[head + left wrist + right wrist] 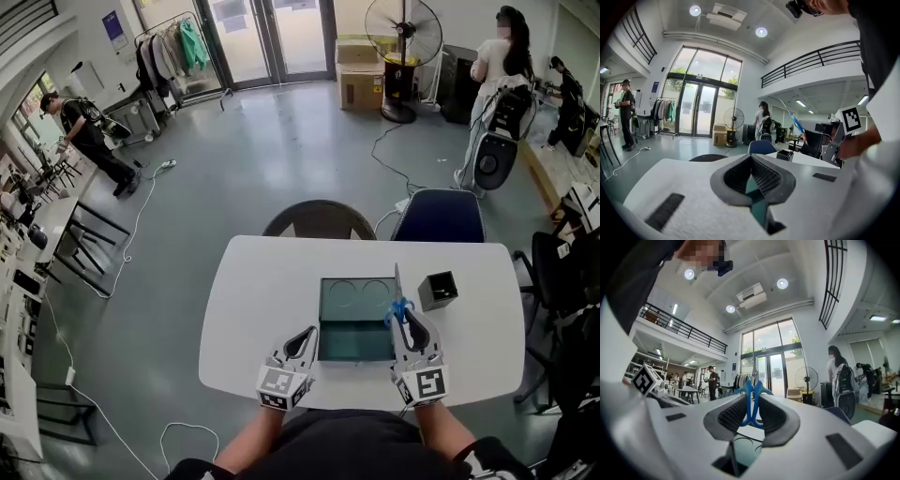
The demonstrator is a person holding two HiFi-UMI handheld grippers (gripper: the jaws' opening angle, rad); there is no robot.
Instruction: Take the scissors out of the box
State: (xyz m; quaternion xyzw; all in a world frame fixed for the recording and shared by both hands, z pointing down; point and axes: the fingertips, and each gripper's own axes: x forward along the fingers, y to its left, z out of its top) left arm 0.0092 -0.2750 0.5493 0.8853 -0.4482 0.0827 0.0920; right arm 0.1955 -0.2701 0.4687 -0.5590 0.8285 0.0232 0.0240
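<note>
A dark green open box (357, 282) lies in the middle of the white table (258, 291). My right gripper (410, 325) hangs above the box's right edge, shut on the blue handles of the scissors (399, 306), whose blades point up and away. In the right gripper view the blue handle loops (749, 391) sit pinched between the pads of that gripper (751, 405), with the box's inside (740, 446) below. My left gripper (306, 339) is at the box's front left edge; in its own view this gripper (751, 161) is shut on the thin green wall (758, 206). The scissors (796, 123) also show there, at the right.
A small black cube-shaped holder (438, 290) stands on the table right of the box. Beyond the table's far edge are a dark round chair (319, 219) and a blue chair (439, 216). Cables lie on the grey floor, and people stand far off.
</note>
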